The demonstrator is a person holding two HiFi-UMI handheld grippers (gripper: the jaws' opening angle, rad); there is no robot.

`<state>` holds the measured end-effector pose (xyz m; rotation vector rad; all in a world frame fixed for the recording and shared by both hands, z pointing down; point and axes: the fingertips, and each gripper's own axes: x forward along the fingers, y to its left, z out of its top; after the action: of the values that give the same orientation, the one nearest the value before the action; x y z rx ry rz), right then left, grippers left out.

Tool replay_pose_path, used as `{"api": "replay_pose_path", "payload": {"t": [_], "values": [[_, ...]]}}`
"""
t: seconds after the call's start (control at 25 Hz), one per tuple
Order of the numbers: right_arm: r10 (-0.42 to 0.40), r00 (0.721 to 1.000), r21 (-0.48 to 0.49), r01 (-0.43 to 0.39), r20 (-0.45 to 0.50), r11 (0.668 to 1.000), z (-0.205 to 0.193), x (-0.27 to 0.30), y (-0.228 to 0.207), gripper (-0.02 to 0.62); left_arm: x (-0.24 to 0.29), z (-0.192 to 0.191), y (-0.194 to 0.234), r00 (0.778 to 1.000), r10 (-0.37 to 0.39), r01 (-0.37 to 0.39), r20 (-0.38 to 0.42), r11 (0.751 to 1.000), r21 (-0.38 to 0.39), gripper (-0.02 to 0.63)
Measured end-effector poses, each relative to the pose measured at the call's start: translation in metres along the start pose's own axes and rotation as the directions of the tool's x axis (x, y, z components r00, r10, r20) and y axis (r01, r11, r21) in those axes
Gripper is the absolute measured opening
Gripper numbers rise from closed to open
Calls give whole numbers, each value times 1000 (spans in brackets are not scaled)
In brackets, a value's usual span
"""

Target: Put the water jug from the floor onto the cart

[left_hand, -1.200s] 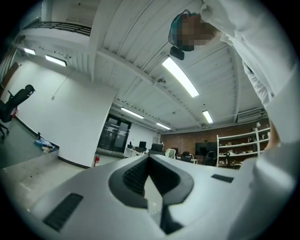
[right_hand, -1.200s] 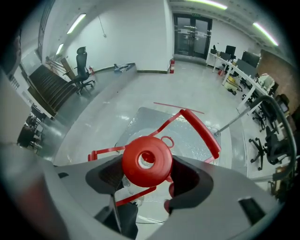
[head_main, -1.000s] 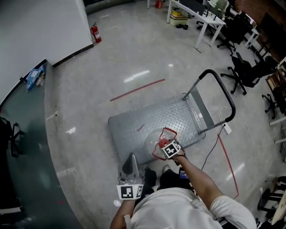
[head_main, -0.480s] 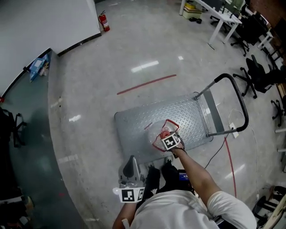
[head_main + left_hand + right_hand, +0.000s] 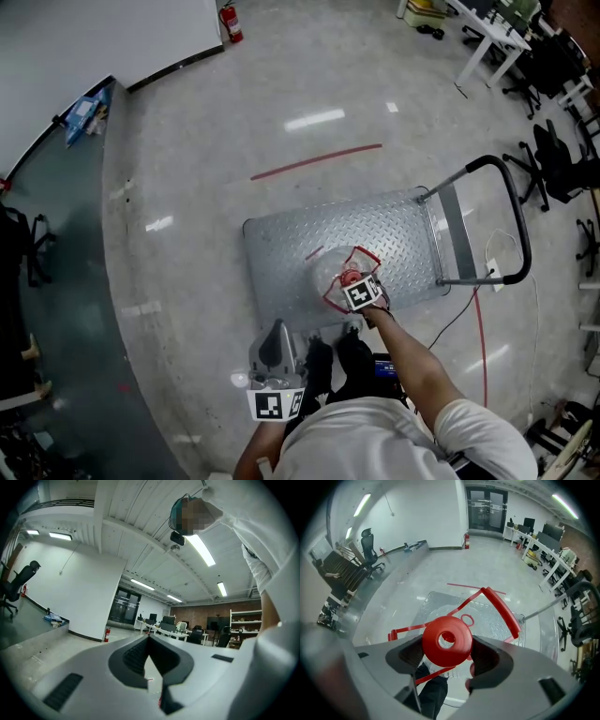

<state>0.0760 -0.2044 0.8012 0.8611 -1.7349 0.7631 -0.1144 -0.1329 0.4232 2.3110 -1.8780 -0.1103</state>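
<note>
Right tongs (image 5: 445, 663) stay clamped on the water jug's (image 5: 342, 272) red cap (image 5: 446, 641). Below them, the jug is now further in over the cart (image 5: 281, 253) deck. Left tongs (image 5: 150, 640), closed together and empty, stay well apart from it.

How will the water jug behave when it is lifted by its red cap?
The water jug looks clear and wide, so probably heavy if full; its level does not show. The right gripper holds only the round red cap, so it may slip or swing. Its thin red handle seems flexible.
</note>
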Motion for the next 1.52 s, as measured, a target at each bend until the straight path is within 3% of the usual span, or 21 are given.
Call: {"api": "replay_pose_path", "payload": {"t": [0.68,0.84,0.96,1.04,1.08,1.12,1.24,1.32,1.36,1.4,1.44,1.52], "values": [[66,998,43,-67,18,997,10,2,-6,313,-5,0,-6,999,40,-40,-7,999,7,3],[60,993,30,-63,104,998,27,-31,-7,313,-3,5,-8,999,40,-40,8,999,5,3],[56,965,12,-61,254,998,50,-83,-5,313,-1,11,-13,999,32,-32,27,999,0,3],[20,914,27,-34,406,999,66,-136,-10,310,3,20,-19,999,14,-14,46,1000,3,3],[-16,871,44,-6,491,999,75,-170,-14,276,6,26,-23,998,1,-1,58,1000,6,3],[-61,815,67,27,576,997,82,-207,-18,202,9,31,-27,997,-12,12,72,1000,11,3],[-182,591,152,101,786,983,88,-316,-23,36,13,49,-40,993,-44,42,111,999,24,3],[-197,428,168,105,882,980,83,-380,-12,12,11,59,-48,989,-62,59,134,998,25,3],[-187,360,160,104,914,982,79,-405,-4,12,11,63,-51,987,-71,69,144,997,23,3],[-172,313,147,102,934,984,76,-422,4,12,11,65,-54,985,-81,79,151,997,23,3],[-157,292,133,102,943,986,71,-428,11,12,12,65,-57,984,-90,88,154,996,21,3],[-138,312,113,98,940,989,59,-421,21,12,13,61,-63,984,-101,100,148,995,16,3]]}}
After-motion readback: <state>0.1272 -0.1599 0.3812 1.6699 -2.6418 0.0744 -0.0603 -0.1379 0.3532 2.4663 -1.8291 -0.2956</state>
